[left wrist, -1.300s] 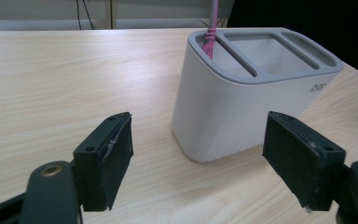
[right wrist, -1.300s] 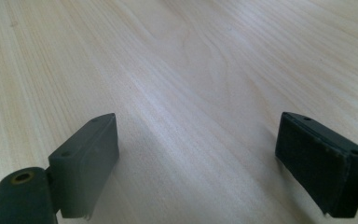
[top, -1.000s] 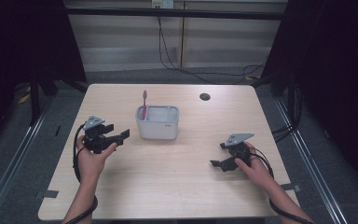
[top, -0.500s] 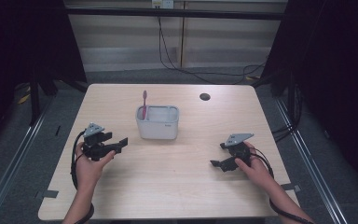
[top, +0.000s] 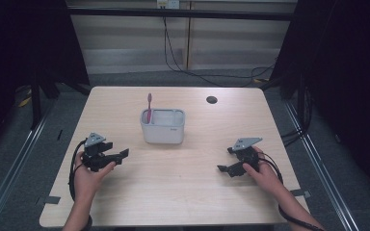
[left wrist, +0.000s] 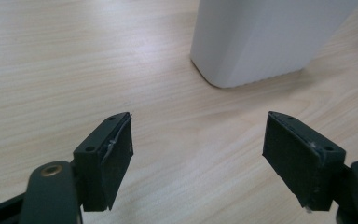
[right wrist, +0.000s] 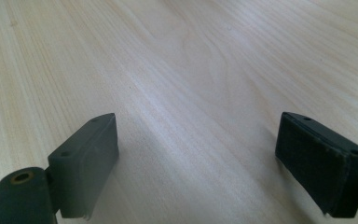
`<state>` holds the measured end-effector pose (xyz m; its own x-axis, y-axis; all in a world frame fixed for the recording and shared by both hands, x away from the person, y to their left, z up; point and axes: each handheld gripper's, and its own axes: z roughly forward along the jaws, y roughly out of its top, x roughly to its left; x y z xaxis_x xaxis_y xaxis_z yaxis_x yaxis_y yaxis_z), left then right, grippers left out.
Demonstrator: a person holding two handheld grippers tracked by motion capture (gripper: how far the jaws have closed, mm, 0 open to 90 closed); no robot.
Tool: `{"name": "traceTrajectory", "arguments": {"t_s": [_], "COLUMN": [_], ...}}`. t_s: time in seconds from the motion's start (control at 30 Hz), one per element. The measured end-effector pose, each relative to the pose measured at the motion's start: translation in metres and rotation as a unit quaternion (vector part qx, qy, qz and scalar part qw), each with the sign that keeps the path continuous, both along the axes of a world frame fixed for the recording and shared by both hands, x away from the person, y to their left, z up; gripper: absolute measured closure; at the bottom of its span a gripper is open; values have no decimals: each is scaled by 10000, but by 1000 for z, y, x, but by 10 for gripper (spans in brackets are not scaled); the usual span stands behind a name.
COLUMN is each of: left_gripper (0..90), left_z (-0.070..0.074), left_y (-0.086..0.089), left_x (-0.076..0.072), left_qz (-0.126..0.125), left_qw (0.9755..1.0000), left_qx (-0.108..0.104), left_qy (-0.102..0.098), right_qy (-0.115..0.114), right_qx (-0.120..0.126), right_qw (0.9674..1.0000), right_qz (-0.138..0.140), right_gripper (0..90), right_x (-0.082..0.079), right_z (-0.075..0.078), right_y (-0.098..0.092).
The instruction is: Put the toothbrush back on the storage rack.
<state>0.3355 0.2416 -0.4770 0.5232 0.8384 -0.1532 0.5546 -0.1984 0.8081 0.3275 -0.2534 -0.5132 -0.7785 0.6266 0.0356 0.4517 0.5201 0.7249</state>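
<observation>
Wood-grain table (top: 173,192) on grey floor (top: 9,168), dark curtains (top: 347,72) around.

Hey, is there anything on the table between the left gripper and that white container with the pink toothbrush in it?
Nothing visible. The left gripper sits open, and only bare table lies between it and the white container. In the left gripper view the container's corner stands ahead of the jaws with clear wood between.

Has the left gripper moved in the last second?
Yes. The left gripper has drawn back toward the person, farther from the white holder, which stays in place.
</observation>
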Motion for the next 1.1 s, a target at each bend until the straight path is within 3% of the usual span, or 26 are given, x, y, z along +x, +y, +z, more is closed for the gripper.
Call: {"name": "traceTrajectory", "arguments": {"t_s": [0.2, 0.57, 1.1], "left_gripper": [239, 239, 230], "left_z": [-6, -18, -25], "left_y": [5, 8, 11], "left_x": [-2, -5, -6], "left_qz": [25, 64, 94], "left_qw": [9999, 9985, 9974], "left_qx": [51, 442, 586], "left_qy": [116, 305, 403], "right_qy": [0, 0, 1], "right_qx": [0, 0, 0], "right_qw": [10000, 10000, 10000], "right_qz": [-1, 0, 0], "right_gripper": [128, 128, 128], "right_x": [0, 0, 0], "right_z": [0, 0, 0], "right_y": [0, 0, 0]}}
